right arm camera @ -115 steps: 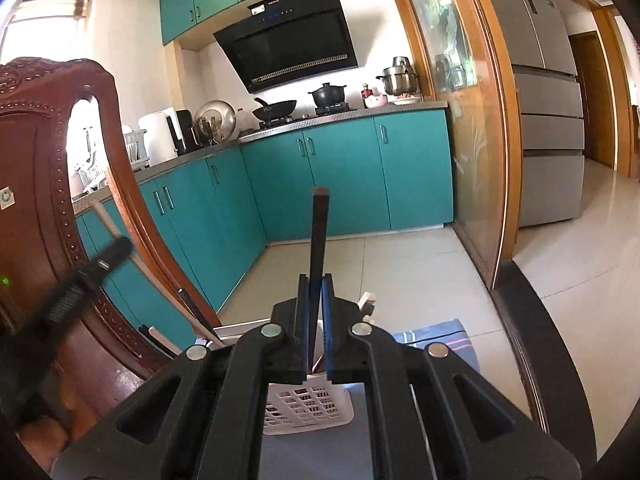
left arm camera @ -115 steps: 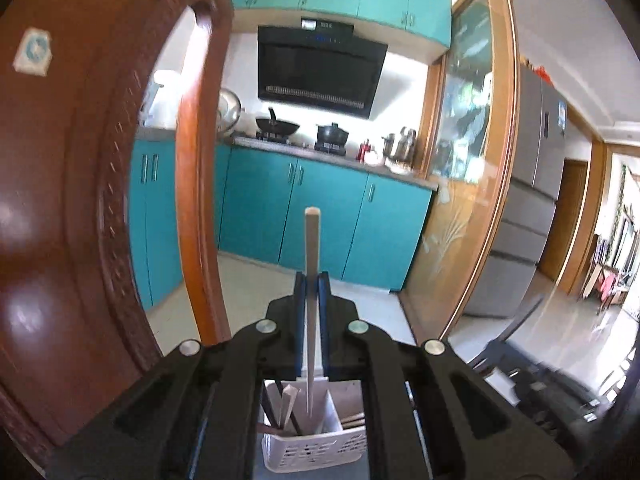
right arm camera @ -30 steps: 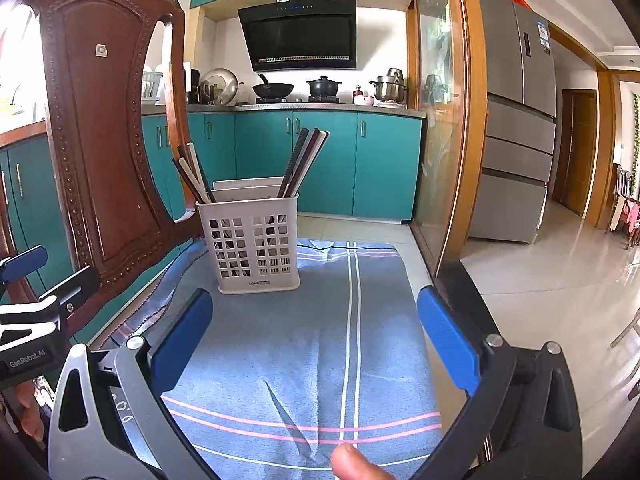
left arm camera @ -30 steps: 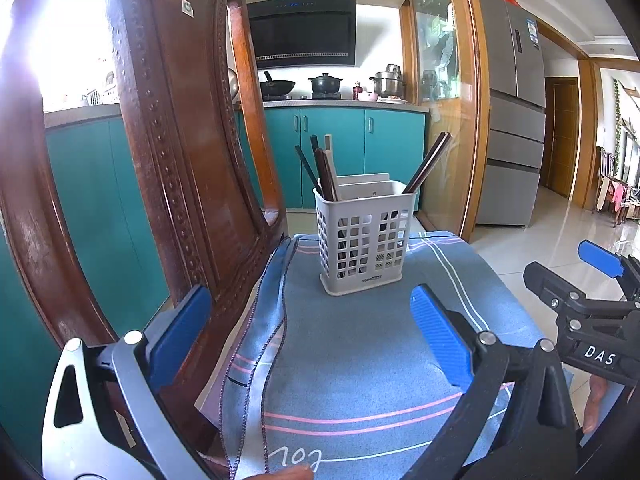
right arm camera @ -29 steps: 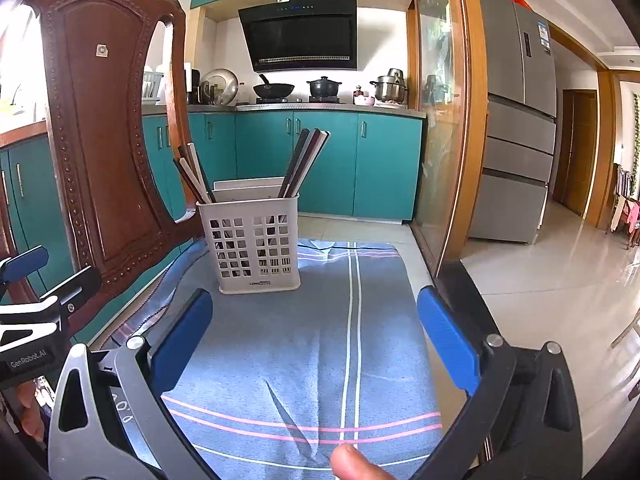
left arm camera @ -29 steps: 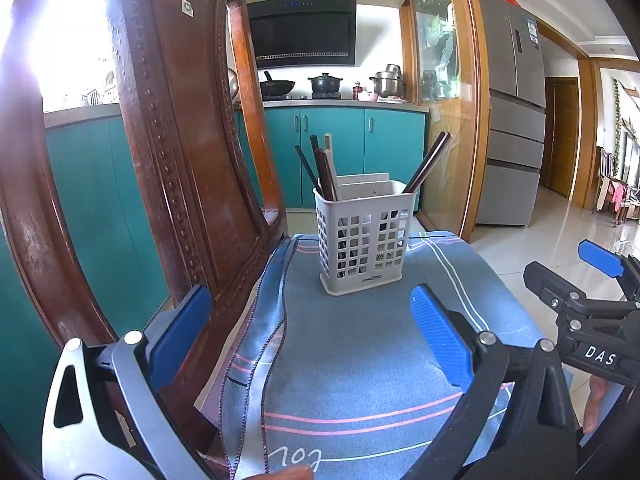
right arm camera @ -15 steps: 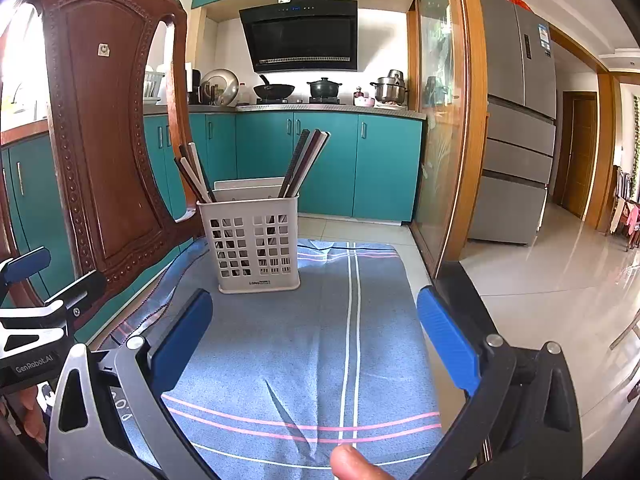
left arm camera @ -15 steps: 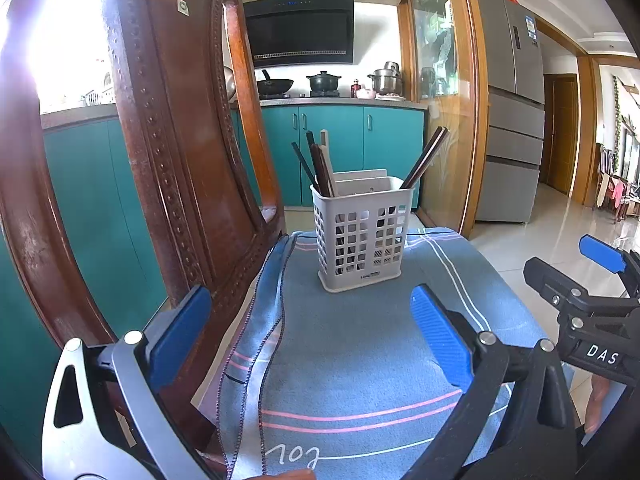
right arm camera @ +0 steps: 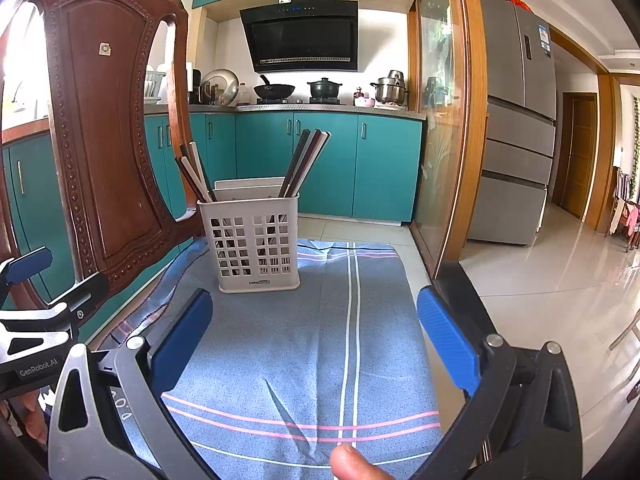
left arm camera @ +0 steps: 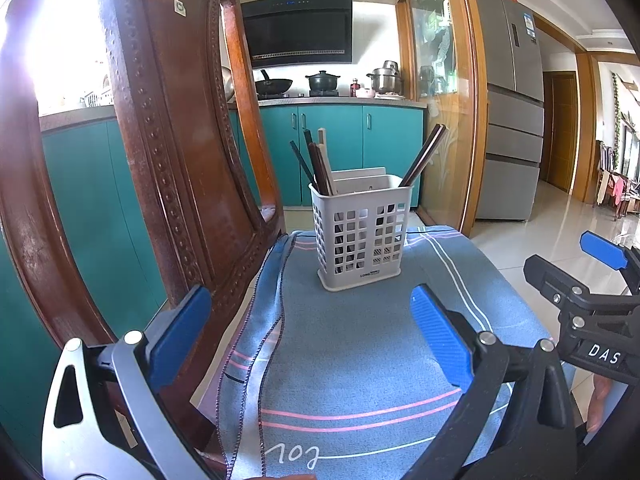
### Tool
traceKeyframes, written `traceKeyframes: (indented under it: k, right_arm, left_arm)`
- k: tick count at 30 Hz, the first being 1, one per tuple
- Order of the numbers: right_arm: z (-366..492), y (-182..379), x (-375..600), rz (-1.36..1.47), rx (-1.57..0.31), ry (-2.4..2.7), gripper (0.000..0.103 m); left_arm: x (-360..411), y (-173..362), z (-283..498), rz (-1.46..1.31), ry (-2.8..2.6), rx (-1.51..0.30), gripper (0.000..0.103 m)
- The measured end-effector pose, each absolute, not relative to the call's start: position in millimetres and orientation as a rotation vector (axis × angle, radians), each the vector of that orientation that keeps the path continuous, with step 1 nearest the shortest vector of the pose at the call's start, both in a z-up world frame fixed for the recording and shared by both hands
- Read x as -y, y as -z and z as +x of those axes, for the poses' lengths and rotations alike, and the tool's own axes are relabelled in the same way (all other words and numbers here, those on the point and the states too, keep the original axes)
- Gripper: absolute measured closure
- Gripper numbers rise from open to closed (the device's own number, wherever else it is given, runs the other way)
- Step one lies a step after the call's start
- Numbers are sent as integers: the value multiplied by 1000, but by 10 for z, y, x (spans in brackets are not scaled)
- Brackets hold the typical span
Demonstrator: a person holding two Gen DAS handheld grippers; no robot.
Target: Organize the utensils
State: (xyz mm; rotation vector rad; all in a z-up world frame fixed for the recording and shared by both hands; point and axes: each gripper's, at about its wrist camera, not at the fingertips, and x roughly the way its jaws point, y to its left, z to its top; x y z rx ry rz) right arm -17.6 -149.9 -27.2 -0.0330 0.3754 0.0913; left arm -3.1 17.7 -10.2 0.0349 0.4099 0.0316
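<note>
A white slotted utensil basket (left arm camera: 362, 232) stands upright on a blue striped cloth (left arm camera: 360, 360); it also shows in the right wrist view (right arm camera: 254, 240). Dark and pale chopsticks (left arm camera: 316, 164) lean in its left compartment, and dark ones (left arm camera: 426, 152) lean in its right compartment. In the right wrist view the chopsticks (right arm camera: 306, 160) lean the same way. My left gripper (left arm camera: 310, 328) is open and empty, well short of the basket. My right gripper (right arm camera: 314, 330) is open and empty too, also short of the basket.
A carved wooden chair back (left arm camera: 168, 140) rises close on the left of the cloth (right arm camera: 320, 340); it shows in the right wrist view (right arm camera: 108, 128). The right gripper's body (left arm camera: 592, 320) is at the left view's right edge. Tiled floor (right arm camera: 540, 280) drops away on the right.
Over the last second both grippers stay open and the views barely shift. Several seconds ago each gripper was shut on a chopstick above the basket; both chopsticks are now released.
</note>
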Motion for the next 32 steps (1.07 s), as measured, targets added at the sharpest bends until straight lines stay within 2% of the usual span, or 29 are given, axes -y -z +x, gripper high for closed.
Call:
traceKeyframes:
  k: [26,32]
  right_arm:
    - [-168,302,1506,-31,-384,-92,3]
    - [195,600,1662,20,-532,-66,3]
  left_arm:
    - [-163,99,-38,31,-28,-414,3]
    - [-169,203,116,7,-24,-530,3]
